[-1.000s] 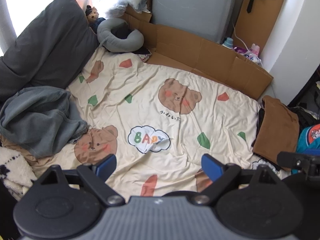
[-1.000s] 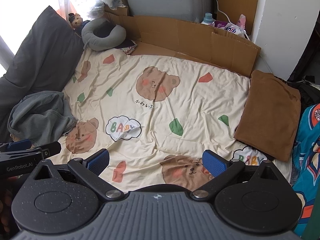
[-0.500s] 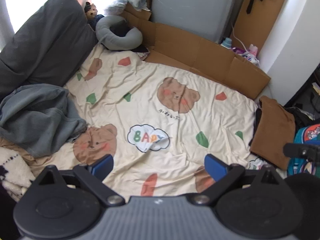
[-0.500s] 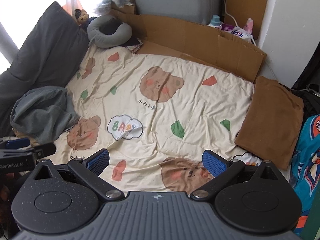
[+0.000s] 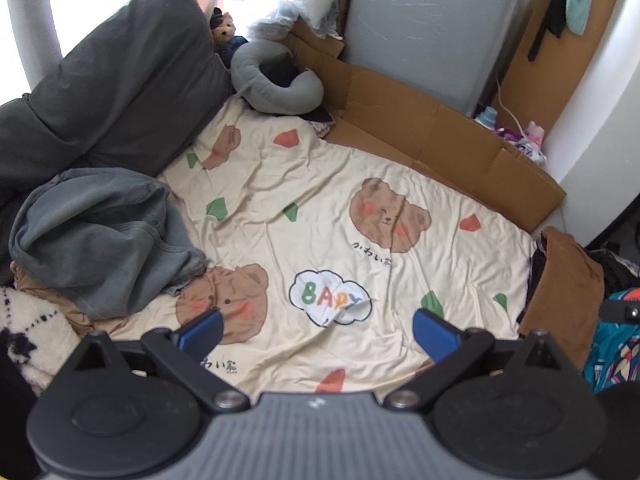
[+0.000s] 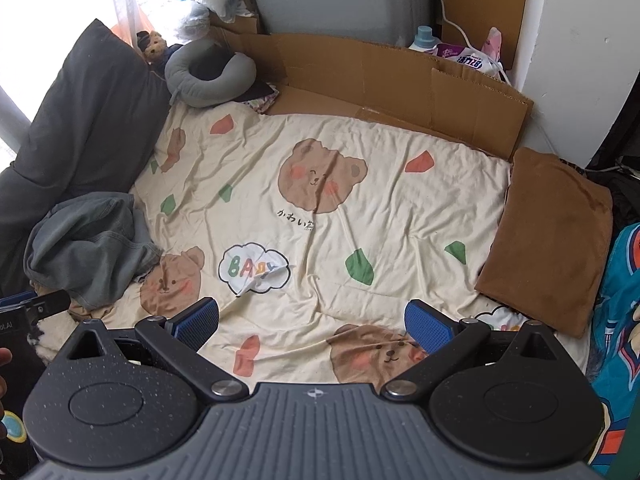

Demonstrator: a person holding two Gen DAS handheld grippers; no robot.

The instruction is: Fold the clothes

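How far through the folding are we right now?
Done: one brown garment lies folded flat at the bed's right edge. In hand: nothing; the left gripper and right gripper are both open and empty. Left: the crumpled grey garment on the left pile.

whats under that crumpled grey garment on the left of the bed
A tan cloth pokes out beneath the grey garment, with a white knit with black diamonds nearer the camera and the bear-print sheet alongside. Anything deeper in the pile is covered.
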